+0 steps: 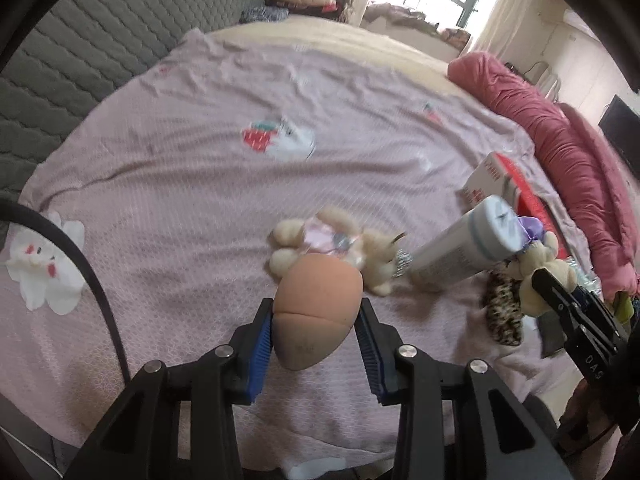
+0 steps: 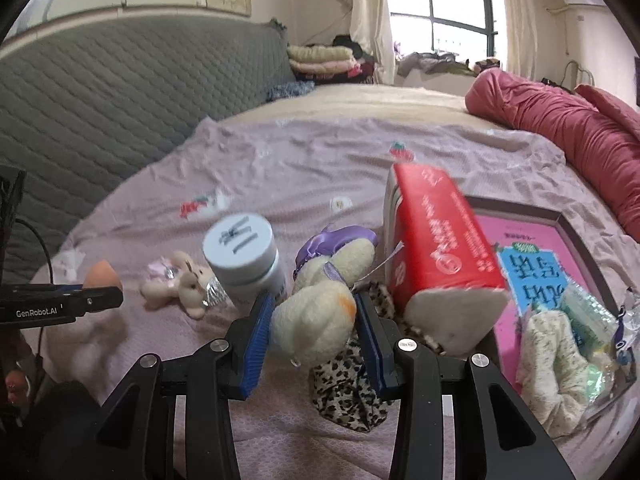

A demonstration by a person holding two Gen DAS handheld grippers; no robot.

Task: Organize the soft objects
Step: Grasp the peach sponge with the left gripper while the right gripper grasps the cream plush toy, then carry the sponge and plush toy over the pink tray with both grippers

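My left gripper (image 1: 316, 316) is shut on an orange egg-shaped makeup sponge (image 1: 316, 308), held above the pink bed sheet; it also shows in the right wrist view (image 2: 102, 276). My right gripper (image 2: 314, 312) is shut on a cream plush bear with a purple bow (image 2: 320, 304), seen in the left wrist view (image 1: 540, 268) at the right. A second small plush bear with a pink bow (image 1: 340, 248) lies on the sheet just beyond the sponge; it also shows in the right wrist view (image 2: 180, 280).
A white tube with a round cap (image 1: 464, 244) lies beside the bears. A red and white box (image 2: 436, 240) leans over a shallow box lid (image 2: 580, 216) holding soft items. A leopard-print scrunchie (image 2: 348, 392) lies below my right gripper. A red quilt (image 2: 568, 128) runs along the right.
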